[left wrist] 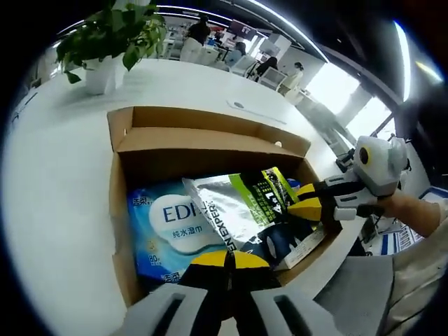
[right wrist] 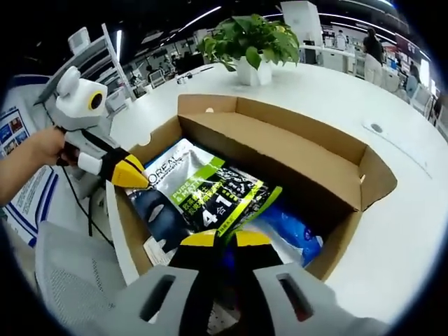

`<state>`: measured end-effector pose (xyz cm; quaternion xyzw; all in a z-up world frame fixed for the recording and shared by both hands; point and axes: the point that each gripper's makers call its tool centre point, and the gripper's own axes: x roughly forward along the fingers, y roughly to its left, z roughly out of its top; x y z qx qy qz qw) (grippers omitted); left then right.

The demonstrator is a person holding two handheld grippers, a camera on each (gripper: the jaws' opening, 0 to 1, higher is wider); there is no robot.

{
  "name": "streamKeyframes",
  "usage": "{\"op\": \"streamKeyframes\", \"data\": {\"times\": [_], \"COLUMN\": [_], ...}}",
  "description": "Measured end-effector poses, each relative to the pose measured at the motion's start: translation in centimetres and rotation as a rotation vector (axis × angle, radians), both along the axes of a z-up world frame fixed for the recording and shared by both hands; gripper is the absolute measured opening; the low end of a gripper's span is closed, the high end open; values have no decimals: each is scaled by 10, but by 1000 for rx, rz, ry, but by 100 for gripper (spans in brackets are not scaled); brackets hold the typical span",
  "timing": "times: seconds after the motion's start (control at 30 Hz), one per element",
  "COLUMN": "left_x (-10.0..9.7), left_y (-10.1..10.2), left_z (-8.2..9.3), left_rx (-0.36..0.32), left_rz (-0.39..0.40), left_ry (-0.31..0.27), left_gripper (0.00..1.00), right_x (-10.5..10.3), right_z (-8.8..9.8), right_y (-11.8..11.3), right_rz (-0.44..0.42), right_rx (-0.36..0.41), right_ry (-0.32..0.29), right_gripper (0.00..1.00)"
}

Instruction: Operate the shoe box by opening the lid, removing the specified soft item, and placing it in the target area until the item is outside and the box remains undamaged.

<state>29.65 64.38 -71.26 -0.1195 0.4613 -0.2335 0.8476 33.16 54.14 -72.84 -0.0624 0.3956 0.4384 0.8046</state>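
The brown cardboard shoe box (left wrist: 210,143) sits open on a white tabletop, its lid flap folded back and standing up along the far side. Inside, a silver foil pouch with a lime-green and black panel (right wrist: 210,192) lies tilted on top of the other contents, overlapping a blue and white soft pack of wet wipes (left wrist: 171,227) that lies flat on the box floor.

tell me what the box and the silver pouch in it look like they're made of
Box: brown corrugated cardboard by the look, matte, with folded flaps and raw edges. Silver pouch: likely metallised plastic film, glossy, since it crinkles and catches glare; the right gripper is shut on its edge.
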Motion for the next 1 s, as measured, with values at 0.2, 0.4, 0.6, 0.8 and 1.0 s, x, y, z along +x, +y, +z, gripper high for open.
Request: {"op": "streamKeyframes", "data": {"times": [0.2, 0.4, 0.6, 0.8, 1.0], "left_x": [0, 2, 3, 4, 4], "left_y": [-1, -5, -12, -22, -38], "left_z": [5, 15, 23, 33, 41], "left_rx": [3, 5, 8, 2, -2], "left_rz": [3, 2, -7, -15, -36], "left_ry": [-17, -41, -59, -83, -97], "left_gripper": [0, 0, 0, 0, 0], "right_x": [1, 2, 3, 3, 2], "right_z": [10, 22, 36, 50, 61], "right_y": [-2, -6, -14, -23, -39], "right_rz": [-14, -31, -48, -63, -83], "right_rx": [21, 45, 69, 88, 92], "right_ry": [-21, -39, -56, -70, -82], "right_gripper": [3, 3, 2, 1, 1]}}
